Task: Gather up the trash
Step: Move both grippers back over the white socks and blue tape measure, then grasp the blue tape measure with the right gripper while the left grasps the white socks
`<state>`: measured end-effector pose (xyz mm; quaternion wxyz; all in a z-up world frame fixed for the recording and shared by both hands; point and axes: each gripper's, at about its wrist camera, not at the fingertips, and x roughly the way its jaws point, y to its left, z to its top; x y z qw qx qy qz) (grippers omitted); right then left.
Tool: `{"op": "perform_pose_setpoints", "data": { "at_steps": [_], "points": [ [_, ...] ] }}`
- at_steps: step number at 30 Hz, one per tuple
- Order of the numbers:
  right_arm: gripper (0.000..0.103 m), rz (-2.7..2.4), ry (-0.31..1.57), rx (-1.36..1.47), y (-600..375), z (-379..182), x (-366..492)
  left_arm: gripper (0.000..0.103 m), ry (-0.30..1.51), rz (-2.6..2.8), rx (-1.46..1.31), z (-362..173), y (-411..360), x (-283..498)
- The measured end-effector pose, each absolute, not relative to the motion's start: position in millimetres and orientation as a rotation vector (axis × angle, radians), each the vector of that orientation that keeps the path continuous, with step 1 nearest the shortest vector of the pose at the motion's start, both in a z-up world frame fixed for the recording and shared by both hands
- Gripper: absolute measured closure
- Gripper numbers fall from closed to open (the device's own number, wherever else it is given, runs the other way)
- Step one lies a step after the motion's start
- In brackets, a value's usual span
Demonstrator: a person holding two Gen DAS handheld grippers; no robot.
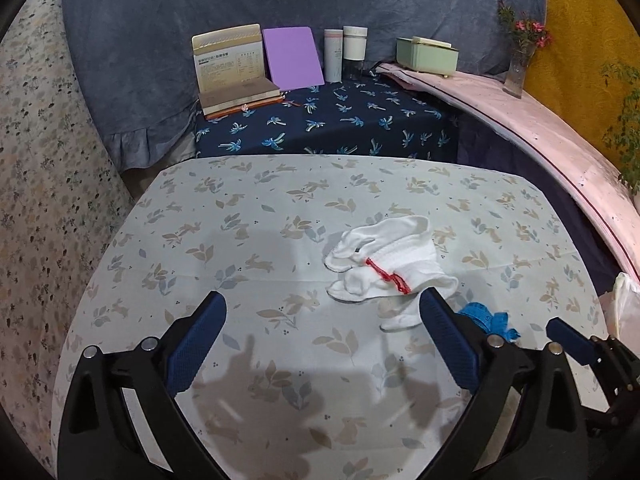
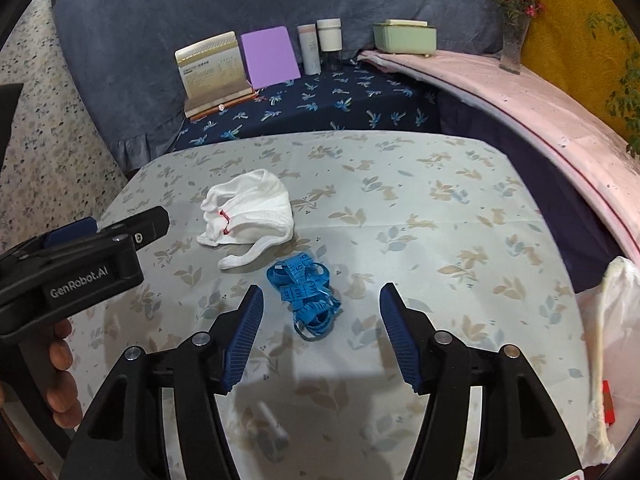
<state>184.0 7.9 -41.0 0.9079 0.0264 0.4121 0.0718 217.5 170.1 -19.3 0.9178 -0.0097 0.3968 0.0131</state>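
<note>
On the leaf-and-rabbit-patterned tabletop [image 2: 440, 208] two loose things are seen: a crumpled white cloth with red stitching [image 2: 250, 212] and, just beside it toward the camera, a tangled blue measuring tape [image 2: 306, 294]. In the right wrist view the tape is shown whole, lying just ahead of the right tongs [image 2: 320, 294], whose blue pads are spread with nothing pinched between them. In the left wrist view only a scrap of the tape [image 1: 490, 320] is visible, the rest being hidden behind the right-hand finger of the left tongs [image 1: 322, 304]; these are spread wide and empty, over bare tabletop, with the white cloth [image 1: 384, 268] lying just ahead and to the right of their gap. The left tongs' black body [image 2: 80, 264] and the fingers [image 2: 60, 364] of the hand gripping its handle are shown only in the right wrist view. A translucent plastic bag [image 2: 604, 340] at the tabletop's right edge is seen far more fully from the right wrist. Books [image 1: 236, 76], a purple board [image 1: 292, 58] and two cups [image 1: 346, 52] are visible at the back in both views.
</note>
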Motion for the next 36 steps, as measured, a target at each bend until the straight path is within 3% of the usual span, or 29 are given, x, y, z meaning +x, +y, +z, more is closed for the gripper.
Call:
{"op": "perform_pose_setpoints", "data": {
  "at_steps": [10,12,15,29,32,34,36],
  "points": [
    [0.047,0.162,0.902,0.081,15.4,-69.5,208.4,0.007,0.864,-0.011,-0.050,-37.6,157.4,248.6],
    [0.070,0.164,0.908,0.075,14.9,-72.6,211.0,0.007,0.873,-0.022,-0.065,-40.5,153.7,254.5],
    [0.080,0.163,0.902,0.081,9.3,-72.5,211.9,0.007,0.881,-0.030,-0.079,-43.6,147.6,262.9],
    [0.082,0.097,0.861,0.197,-33.5,-61.2,215.9,0.008,0.964,-0.070,-0.111,-72.5,121.4,291.7],
    [0.082,0.097,0.867,0.206,-34.5,-63.9,216.2,0.029,0.992,-0.098,-0.129,-77.7,119.7,292.2],
    [0.082,0.096,0.871,0.214,-36.2,-65.6,215.9,0.037,0.997,-0.099,-0.128,-79.4,118.5,291.2],
    [0.082,0.094,0.872,0.220,-37.9,-66.4,215.2,0.059,0.999,-0.119,-0.132,-78.4,117.3,288.5]
  ]
}}
